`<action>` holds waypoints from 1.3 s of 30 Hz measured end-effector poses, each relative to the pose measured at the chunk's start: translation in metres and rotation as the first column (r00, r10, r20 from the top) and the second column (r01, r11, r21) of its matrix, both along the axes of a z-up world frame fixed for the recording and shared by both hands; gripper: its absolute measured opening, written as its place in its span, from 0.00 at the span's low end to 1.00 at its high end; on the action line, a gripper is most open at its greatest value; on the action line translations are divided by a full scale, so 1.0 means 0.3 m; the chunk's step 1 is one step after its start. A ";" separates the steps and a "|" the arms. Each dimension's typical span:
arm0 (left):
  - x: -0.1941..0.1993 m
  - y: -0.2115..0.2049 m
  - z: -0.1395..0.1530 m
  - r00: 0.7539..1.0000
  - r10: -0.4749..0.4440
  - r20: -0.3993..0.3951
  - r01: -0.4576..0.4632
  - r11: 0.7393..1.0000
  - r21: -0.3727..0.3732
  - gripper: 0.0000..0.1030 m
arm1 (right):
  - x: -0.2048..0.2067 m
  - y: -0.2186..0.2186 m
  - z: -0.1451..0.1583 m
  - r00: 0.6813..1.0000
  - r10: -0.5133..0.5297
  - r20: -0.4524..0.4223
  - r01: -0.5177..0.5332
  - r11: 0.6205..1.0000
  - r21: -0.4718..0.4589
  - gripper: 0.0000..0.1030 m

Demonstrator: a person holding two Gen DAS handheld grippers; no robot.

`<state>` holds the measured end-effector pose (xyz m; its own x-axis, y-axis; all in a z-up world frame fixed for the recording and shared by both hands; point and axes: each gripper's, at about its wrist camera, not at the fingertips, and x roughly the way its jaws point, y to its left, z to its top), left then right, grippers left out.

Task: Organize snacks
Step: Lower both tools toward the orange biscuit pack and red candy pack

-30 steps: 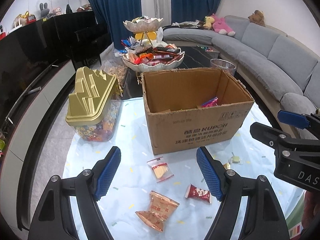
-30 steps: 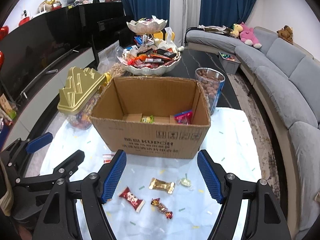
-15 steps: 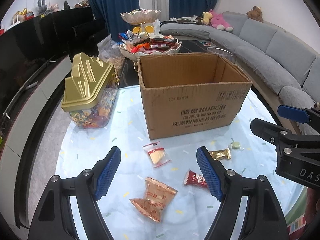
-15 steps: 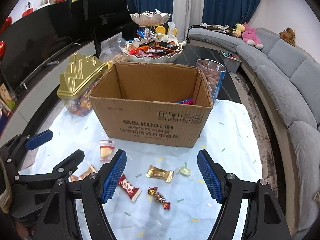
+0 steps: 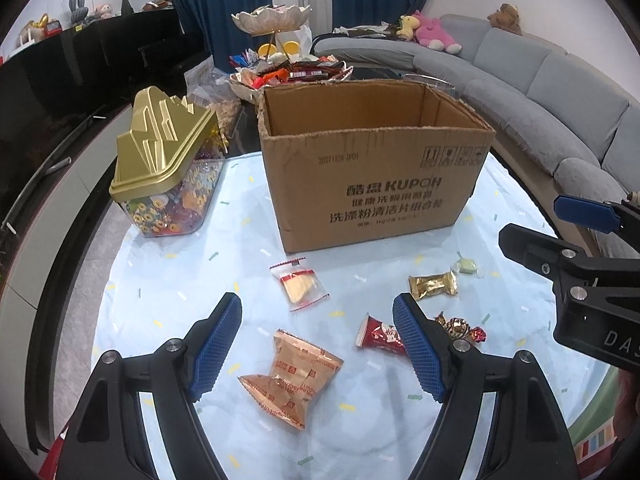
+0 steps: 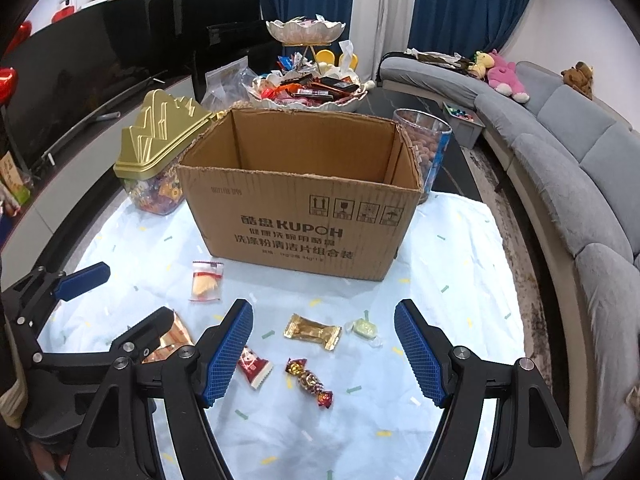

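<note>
An open cardboard box point(image 5: 372, 184) point(image 6: 304, 220) stands on the pale blue cloth. Loose snacks lie in front of it: a clear packet with a yellow biscuit point(image 5: 300, 286) point(image 6: 206, 282), an orange-brown packet point(image 5: 292, 374), a red wrapped candy point(image 5: 378, 336) point(image 6: 254, 366), a gold wrapped candy point(image 5: 432, 285) point(image 6: 312, 331), a green candy point(image 5: 468, 267) point(image 6: 365, 328) and a twisted foil candy point(image 5: 460, 326) point(image 6: 310, 380). My left gripper point(image 5: 318, 348) is open and empty above the orange-brown packet. My right gripper point(image 6: 324, 354) is open and empty above the gold and foil candies.
A clear candy jar with a gold lid point(image 5: 168, 168) point(image 6: 160, 160) stands left of the box. A two-tier snack dish point(image 6: 306, 88) and a glass jar of nuts point(image 6: 430, 148) stand behind it. A grey sofa point(image 6: 560, 168) curves along the right.
Both grippers have dropped lower and drawn back toward the loose snacks; the box's inside is no longer visible. Both stay open and empty.
</note>
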<state>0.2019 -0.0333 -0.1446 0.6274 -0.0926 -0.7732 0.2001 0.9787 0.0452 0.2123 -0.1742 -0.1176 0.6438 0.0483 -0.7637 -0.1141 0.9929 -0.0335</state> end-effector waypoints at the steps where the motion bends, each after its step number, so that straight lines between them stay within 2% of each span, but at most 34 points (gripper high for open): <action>1: -0.002 0.002 -0.005 1.000 0.002 0.000 -0.002 1.000 0.001 0.75 | -0.001 0.002 -0.004 1.000 0.000 0.000 0.000 1.000 0.000 0.72; 14: -0.047 0.063 -0.086 1.000 -0.008 -0.001 0.008 1.000 0.022 0.75 | -0.030 0.075 -0.101 0.999 0.040 -0.037 -0.040 0.999 -0.007 0.72; 26: -0.062 0.112 -0.168 0.998 -0.065 -0.024 0.065 0.998 0.008 0.75 | -0.032 0.165 -0.174 0.992 0.099 -0.078 -0.102 0.994 -0.032 0.72; 32: -0.064 0.123 -0.219 0.992 -0.121 -0.043 0.121 0.993 0.007 0.75 | -0.022 0.199 -0.227 0.984 0.135 -0.118 -0.141 0.989 -0.047 0.72; 39: -0.044 0.128 -0.261 0.988 -0.139 -0.073 0.140 0.990 0.008 0.75 | -0.009 0.236 -0.285 0.971 0.170 -0.168 -0.179 0.983 -0.044 0.72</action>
<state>0.1886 0.0051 -0.2229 0.5517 -0.1653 -0.8175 0.3382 0.9403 0.0382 0.2096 -0.1036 -0.2032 0.4956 0.1012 -0.8626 -0.2941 0.9541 -0.0571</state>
